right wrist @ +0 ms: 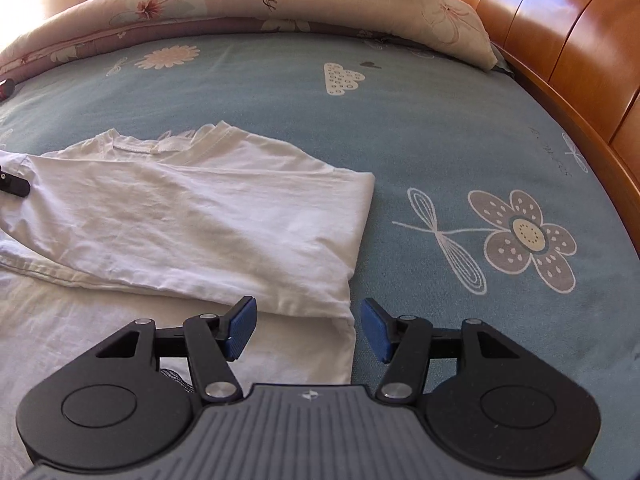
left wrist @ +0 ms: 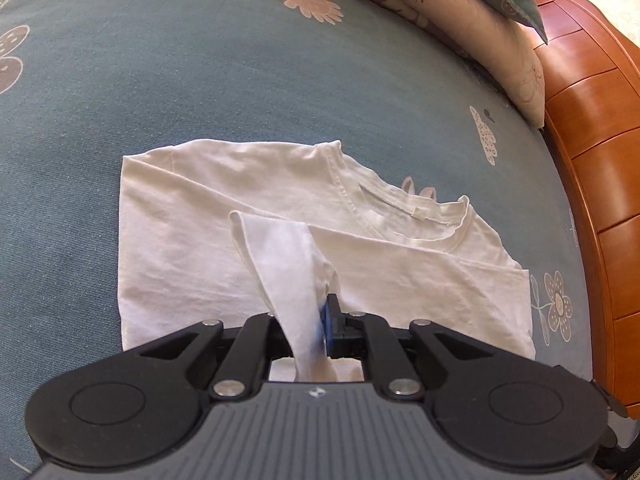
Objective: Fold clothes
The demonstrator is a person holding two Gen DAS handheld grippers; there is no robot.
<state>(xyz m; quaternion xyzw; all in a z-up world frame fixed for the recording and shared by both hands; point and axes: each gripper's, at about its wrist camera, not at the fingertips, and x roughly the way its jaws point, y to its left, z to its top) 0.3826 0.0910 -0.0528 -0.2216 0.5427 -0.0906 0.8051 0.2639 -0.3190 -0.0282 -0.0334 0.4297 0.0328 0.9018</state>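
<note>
Left wrist view: left gripper (left wrist: 320, 320) pinches a sleeve of the white T-shirt (left wrist: 192, 220).
Right gripper (right wrist: 308, 328) gapes empty over the shirt's edge; tugging could undo its folded side.

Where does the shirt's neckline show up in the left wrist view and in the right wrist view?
Left wrist: the collar sits right of centre, beyond the left gripper, shut on a fold of the shirt.
Right wrist: the collar lies upper left, far from the open right gripper.
Shared landmark: the wooden headboard at right.
</note>
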